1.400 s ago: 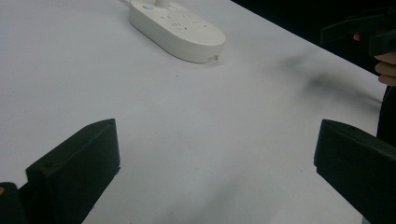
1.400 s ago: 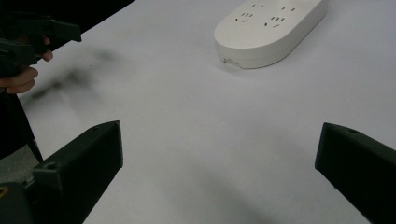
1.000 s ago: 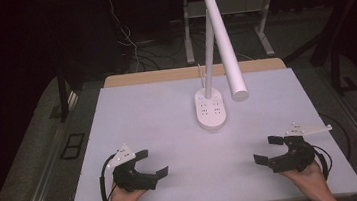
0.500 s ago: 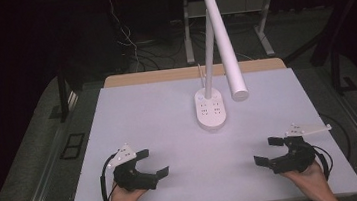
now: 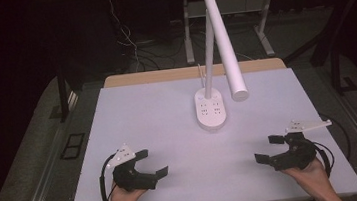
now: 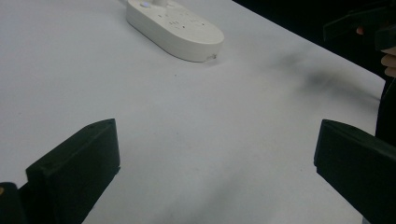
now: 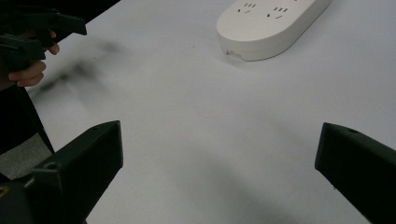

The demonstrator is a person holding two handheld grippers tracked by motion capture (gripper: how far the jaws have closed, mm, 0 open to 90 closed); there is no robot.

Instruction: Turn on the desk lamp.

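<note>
A white desk lamp (image 5: 220, 36) stands on an oval base with sockets (image 5: 211, 108) at the back middle of the white table (image 5: 167, 111). The same base appears in the left gripper view (image 6: 175, 28) and the right gripper view (image 7: 271, 21). My left gripper (image 5: 152, 163) rests near the front left edge, open, nothing between its jaws. My right gripper (image 5: 268, 148) sits near the front right edge, also open and empty. Both point inward toward the table's middle. In each gripper view the two black jaws stand wide apart over bare table.
A wooden strip (image 5: 164, 75) runs along the table's far edge. Behind it are dark floor, cables (image 5: 131, 50) and metal desk legs (image 5: 265, 36). The other hand and gripper appear far off in the left gripper view (image 6: 373, 32) and the right gripper view (image 7: 32, 42).
</note>
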